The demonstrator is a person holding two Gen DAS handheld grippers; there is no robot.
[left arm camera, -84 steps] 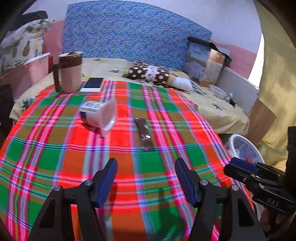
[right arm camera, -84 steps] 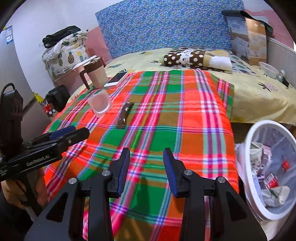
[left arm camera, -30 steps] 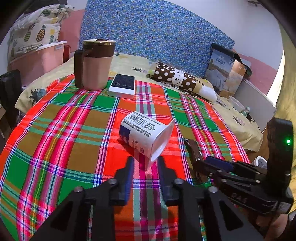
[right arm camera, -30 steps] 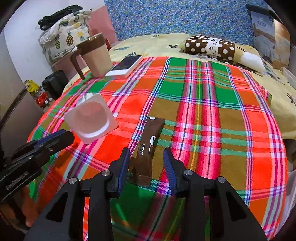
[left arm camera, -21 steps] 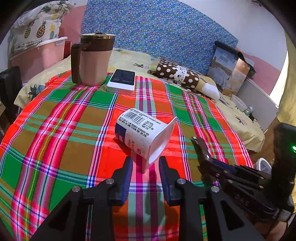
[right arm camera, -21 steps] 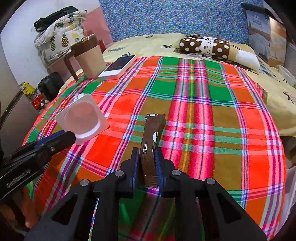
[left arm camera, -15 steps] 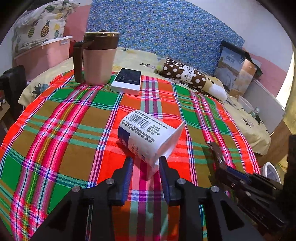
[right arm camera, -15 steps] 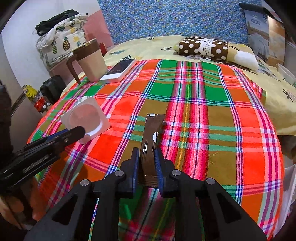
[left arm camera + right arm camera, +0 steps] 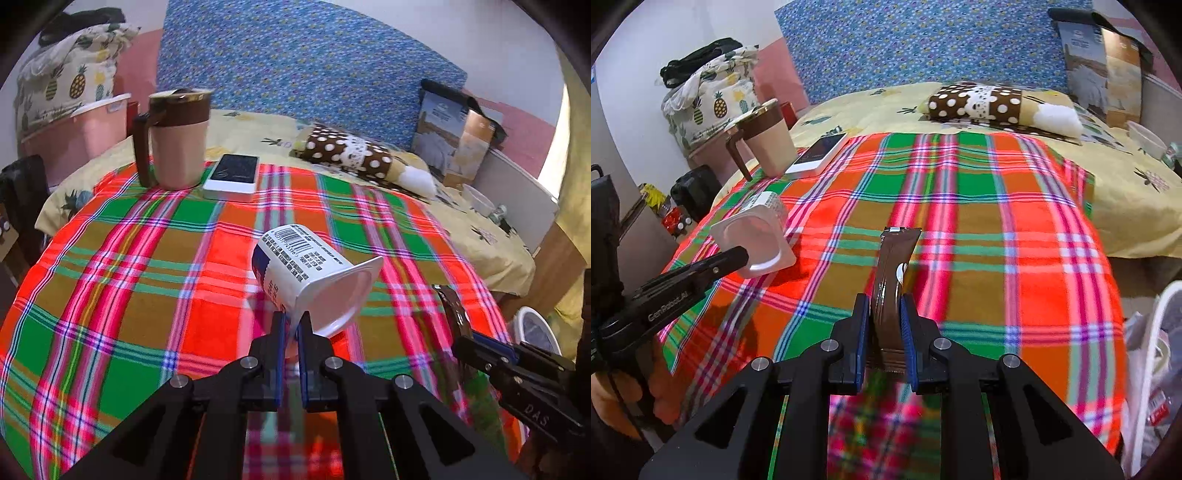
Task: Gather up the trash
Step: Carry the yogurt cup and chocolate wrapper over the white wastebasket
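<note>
Jaws clamp: left gripper (image 9: 290, 325) on cup (image 9: 314, 275) rim (mostly hidden), right gripper (image 9: 884, 314) on wrapper (image 9: 892, 273).

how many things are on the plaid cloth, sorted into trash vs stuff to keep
trash: 2 (white yogurt cup, pinched at its rim by the left gripper; brown wrapper, clamped in the right gripper)
keep: 2 (lidded mug; phone)
total: 4
</note>
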